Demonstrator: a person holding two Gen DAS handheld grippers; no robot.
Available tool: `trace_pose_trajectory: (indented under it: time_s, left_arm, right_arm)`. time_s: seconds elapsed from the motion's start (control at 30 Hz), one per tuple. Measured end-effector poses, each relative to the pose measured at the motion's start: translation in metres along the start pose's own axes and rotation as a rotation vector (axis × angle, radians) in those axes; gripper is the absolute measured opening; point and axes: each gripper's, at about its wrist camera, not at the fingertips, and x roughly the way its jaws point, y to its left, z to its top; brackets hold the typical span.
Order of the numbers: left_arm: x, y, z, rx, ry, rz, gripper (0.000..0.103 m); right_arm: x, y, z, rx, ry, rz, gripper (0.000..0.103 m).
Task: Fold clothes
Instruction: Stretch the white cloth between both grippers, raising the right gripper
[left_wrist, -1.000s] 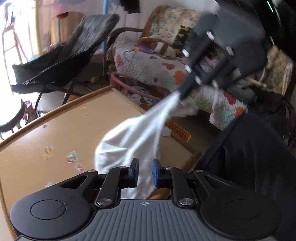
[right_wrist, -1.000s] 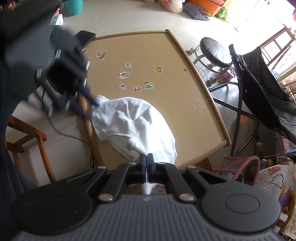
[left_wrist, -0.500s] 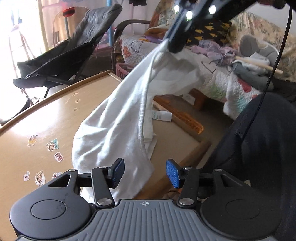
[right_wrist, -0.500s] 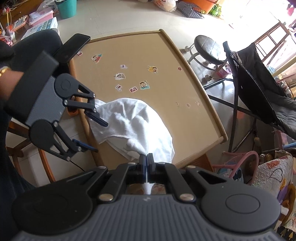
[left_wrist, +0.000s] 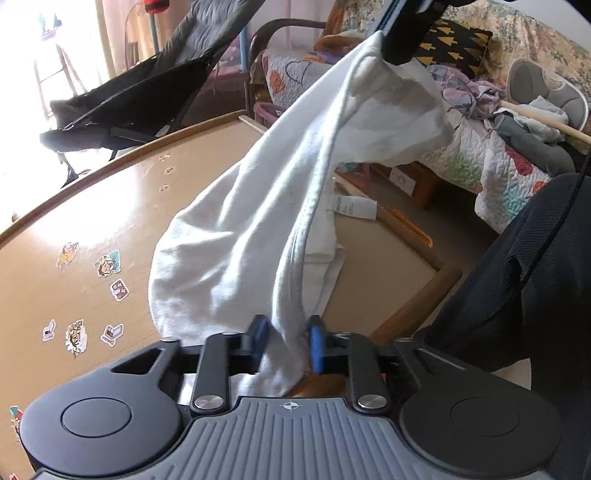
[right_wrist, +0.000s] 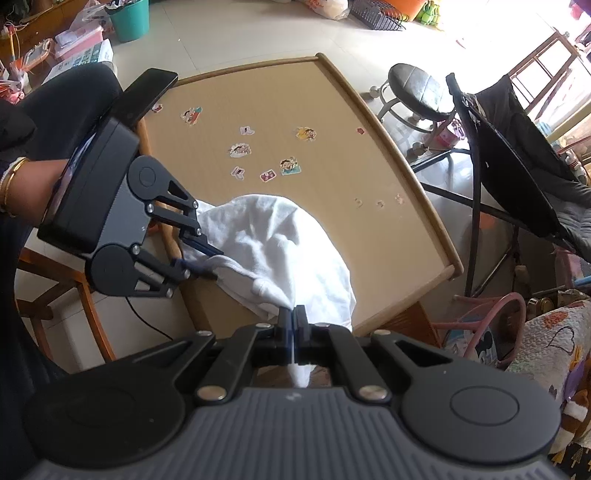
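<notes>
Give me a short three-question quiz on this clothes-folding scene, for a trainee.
1. True or false: the right gripper is shut on the white garment.
2. The garment's lower part rests on: A the table; B the floor; C the black chair.
3. In one word, what small colourful things are stuck to the tabletop?

Key: 1 true; 2 A; 3 stickers.
</notes>
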Motion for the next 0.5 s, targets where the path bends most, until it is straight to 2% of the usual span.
trace_pose_trajectory:
  time_s: [0.1, 0.17, 0.5]
  left_arm:
    - [0.001, 0.004, 0.000, -0.006, 0.000, -0.008, 0.010]
    - [-0.002, 0.007, 0.000, -0.007, -0.005, -0.012, 0.008]
    - [-0.049, 0.036, 0.008, -0.030, -0.107, 0.025, 0.007]
  right_arm:
    - [0.001, 0.000, -0.001, 0.003, 0.007, 0.003, 0.001]
    - [0.002, -0.001, -0.003, 0.007, 0.012, 0.003, 0.001]
    - [-0.003, 0.003, -0.014, 0.030, 0.003, 0.020, 0.001]
